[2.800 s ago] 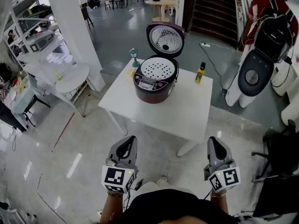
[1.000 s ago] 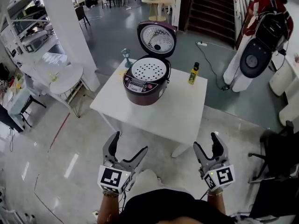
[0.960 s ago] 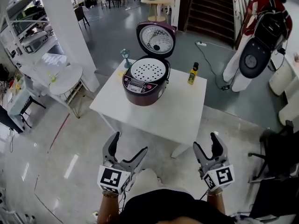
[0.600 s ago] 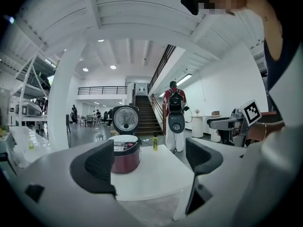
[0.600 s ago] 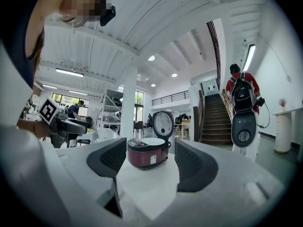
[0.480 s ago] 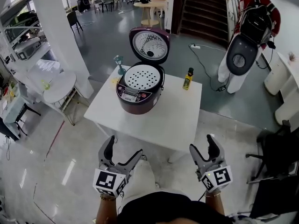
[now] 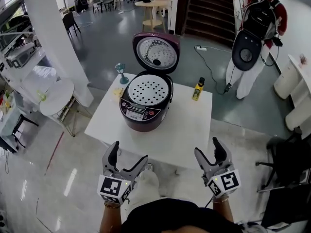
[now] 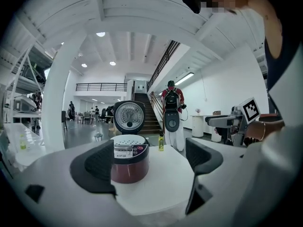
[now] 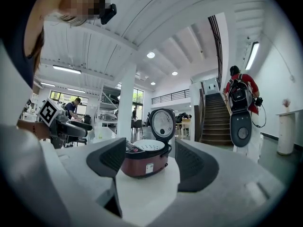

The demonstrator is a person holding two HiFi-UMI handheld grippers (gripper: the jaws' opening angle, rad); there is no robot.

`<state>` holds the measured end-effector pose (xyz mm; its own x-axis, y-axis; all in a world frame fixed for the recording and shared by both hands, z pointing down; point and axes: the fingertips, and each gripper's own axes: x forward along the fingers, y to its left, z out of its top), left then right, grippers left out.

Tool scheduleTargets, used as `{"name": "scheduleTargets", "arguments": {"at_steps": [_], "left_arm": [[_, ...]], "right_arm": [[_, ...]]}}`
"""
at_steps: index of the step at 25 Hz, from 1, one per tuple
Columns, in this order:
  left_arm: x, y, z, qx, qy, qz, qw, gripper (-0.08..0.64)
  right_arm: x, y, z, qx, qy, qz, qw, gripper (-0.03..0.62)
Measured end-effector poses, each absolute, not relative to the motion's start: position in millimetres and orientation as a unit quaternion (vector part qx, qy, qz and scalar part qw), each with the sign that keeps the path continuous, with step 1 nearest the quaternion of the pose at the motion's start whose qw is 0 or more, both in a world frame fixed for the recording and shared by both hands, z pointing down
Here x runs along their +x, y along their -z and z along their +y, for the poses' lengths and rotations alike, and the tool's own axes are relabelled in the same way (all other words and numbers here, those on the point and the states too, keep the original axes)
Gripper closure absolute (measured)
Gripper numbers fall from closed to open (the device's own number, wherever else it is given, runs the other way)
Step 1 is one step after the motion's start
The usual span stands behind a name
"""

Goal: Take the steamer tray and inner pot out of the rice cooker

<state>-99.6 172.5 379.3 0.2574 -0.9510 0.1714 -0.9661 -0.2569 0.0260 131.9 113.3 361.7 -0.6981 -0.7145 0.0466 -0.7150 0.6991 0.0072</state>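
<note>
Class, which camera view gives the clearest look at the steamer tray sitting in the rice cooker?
The head view: it looks down on the steamer tray, showing its whole round perforated face inside the open rice cooker. Both gripper views see it from low down, only as a flattened white band at the cooker's top.

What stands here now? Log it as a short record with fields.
cooker: maroon round rice cooker, lid up, on white square table
tray: white perforated steamer tray, seated in cooker
inner pot: hidden under tray
bottle: small yellow bottle, right of cooker
left gripper: fingers open, empty
right gripper: fingers open, empty
</note>
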Motion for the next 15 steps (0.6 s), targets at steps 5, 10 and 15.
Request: {"name": "scheduleTargets", "arguments": {"at_steps": [5, 10, 15], "left_arm": [[-127, -376, 136, 0.79, -0.059, -0.606, 0.07, 0.112], [-148, -377, 98, 0.795, -0.066, -0.598, 0.075, 0.112], [-169, -378, 60, 0.799, -0.078, -0.59, 0.081, 0.112]], "right_arm": [[109, -353, 79, 0.395, -0.011, -0.919, 0.022, 0.284], [89, -352, 46, 0.405, -0.015, -0.914, 0.028, 0.284], [67, -352, 11, 0.413, -0.024, -0.91, 0.032, 0.284]]}}
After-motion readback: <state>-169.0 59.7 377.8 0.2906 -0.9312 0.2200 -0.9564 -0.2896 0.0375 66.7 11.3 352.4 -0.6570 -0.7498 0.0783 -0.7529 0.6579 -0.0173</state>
